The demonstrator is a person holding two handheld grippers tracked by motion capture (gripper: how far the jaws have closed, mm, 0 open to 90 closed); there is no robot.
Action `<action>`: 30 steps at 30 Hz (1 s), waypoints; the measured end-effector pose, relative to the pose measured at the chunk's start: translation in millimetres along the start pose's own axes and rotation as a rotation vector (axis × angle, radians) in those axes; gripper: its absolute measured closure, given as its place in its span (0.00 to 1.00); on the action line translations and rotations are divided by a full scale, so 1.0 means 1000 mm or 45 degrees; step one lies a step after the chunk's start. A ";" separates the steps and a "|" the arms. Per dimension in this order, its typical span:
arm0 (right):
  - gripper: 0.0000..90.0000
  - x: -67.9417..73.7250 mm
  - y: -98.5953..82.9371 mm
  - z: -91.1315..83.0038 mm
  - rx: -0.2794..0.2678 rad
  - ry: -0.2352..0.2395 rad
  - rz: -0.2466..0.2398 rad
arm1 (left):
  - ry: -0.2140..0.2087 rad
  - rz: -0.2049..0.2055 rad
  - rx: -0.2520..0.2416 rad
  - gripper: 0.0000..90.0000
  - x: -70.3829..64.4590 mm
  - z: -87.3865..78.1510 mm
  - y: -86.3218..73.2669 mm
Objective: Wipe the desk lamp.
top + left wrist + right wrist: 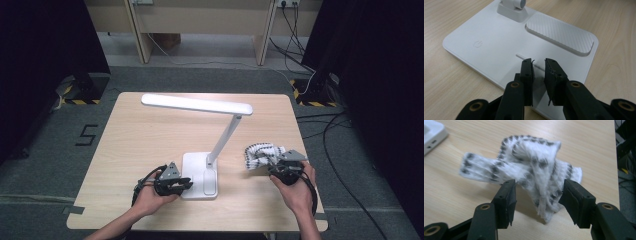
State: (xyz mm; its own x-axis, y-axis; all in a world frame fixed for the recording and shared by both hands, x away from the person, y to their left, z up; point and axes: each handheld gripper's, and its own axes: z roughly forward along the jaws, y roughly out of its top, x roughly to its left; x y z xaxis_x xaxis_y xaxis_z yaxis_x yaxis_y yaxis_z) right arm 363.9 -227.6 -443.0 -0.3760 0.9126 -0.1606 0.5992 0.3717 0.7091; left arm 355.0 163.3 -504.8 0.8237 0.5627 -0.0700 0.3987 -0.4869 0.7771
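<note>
A crumpled white cloth with dark spots (524,162) lies near the wooden table's (145,140) right edge, its long axis crosswise before the right gripper (537,192), whose jaws are spread wide around it. The left gripper (539,68), jaws nearly closed on nothing, hovers over the white desk lamp's flat base (491,50).

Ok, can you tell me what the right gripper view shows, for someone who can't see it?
An open gripper reaches toward a crumpled white cloth with dark spots lying on a light wooden table, its two black jaws on either side of the cloth's near end. A corner of a white lamp base peeks in at the top left.
</note>
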 end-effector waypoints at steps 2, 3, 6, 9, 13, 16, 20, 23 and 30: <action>0.53 0.004 0.003 -0.005 -0.002 0.013 -0.034 | 0.003 0.004 0.005 0.84 -0.001 0.000 0.000; 0.54 0.007 0.004 -0.008 -0.011 0.016 -0.052 | 0.005 0.004 0.007 0.84 -0.001 0.000 0.001; 0.57 0.016 0.007 -0.017 -0.064 0.048 -0.064 | 0.002 0.001 0.006 0.84 -0.001 0.000 0.000; 0.58 0.021 0.009 -0.020 -0.101 0.050 -0.079 | 0.002 -0.005 0.005 0.84 0.000 0.000 0.000; 0.64 0.033 0.010 -0.019 -0.134 0.115 -0.103 | 0.001 0.005 0.010 0.84 0.000 -0.001 0.000; 0.68 0.047 0.010 -0.013 -0.150 0.174 -0.109 | 0.006 0.001 0.004 0.84 -0.001 0.000 0.000; 0.68 0.063 0.006 0.002 -0.102 0.242 -0.120 | 0.003 -0.010 -0.003 0.84 -0.001 0.000 0.000; 0.69 0.072 0.005 0.008 -0.091 0.273 -0.111 | -0.002 -0.005 -0.002 0.84 0.000 0.000 0.000; 0.71 0.088 0.005 0.015 -0.062 0.381 -0.100 | 0.013 -0.021 -0.004 0.80 -0.001 -0.001 0.000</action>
State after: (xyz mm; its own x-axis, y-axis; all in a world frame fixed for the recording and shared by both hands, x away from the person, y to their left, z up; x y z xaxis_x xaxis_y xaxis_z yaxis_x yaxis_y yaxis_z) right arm 344.1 -142.7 -464.4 -0.6156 0.7880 -0.0118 0.5284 0.4238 0.7357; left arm 354.4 163.3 -504.2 0.8127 0.5776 -0.0765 0.4111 -0.4755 0.7777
